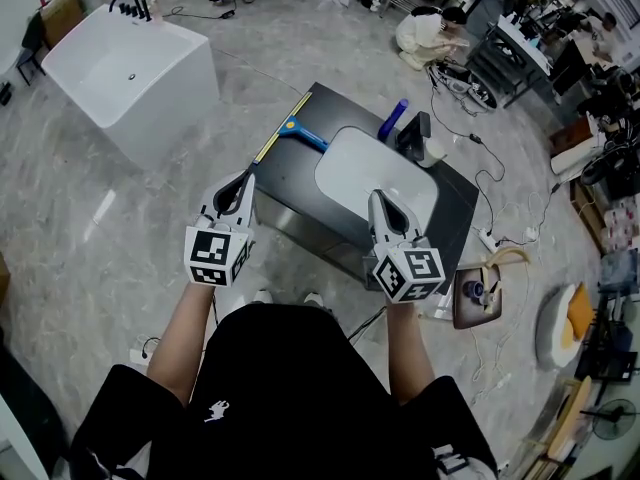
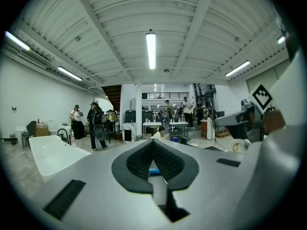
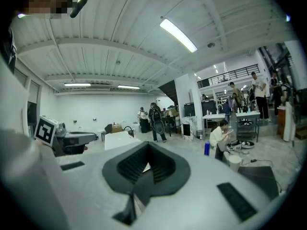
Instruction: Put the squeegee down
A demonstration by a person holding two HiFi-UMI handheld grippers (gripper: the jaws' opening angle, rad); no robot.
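**Asker:** How do your claws stand?

**Me:** My left claw point(image 1: 246, 176) has its jaws drawn together at the tips, and nothing sits between the ribbed pads. In the left gripper view, a sliver of blue shows through the gap behind the tips. My right claw point(image 1: 378, 198) is closed tight as well and holds nothing.

**Asker:** And the squeegee?

**Me:** The squeegee point(image 1: 290, 128) lies flat on the dark countertop point(image 1: 290, 183), out of my grasp. Its yellow-edged blade runs along the counter's left edge. Its blue handle points toward the white sink basin point(image 1: 375, 168). The near end of the blade sits just ahead of my left claw's tips, and I cannot tell whether they touch. My right claw hangs over the basin's near rim.

**Asker:** What lies farther out?

**Me:** A black faucet point(image 1: 415, 133) stands at the basin's far side, with a blue bottle point(image 1: 393, 118) just beside it. A white bathtub point(image 1: 130, 63) stands on the grey floor, well off to the left of the counter. Beyond the counter, a person point(image 1: 425, 33) in light clothes sits on the floor.
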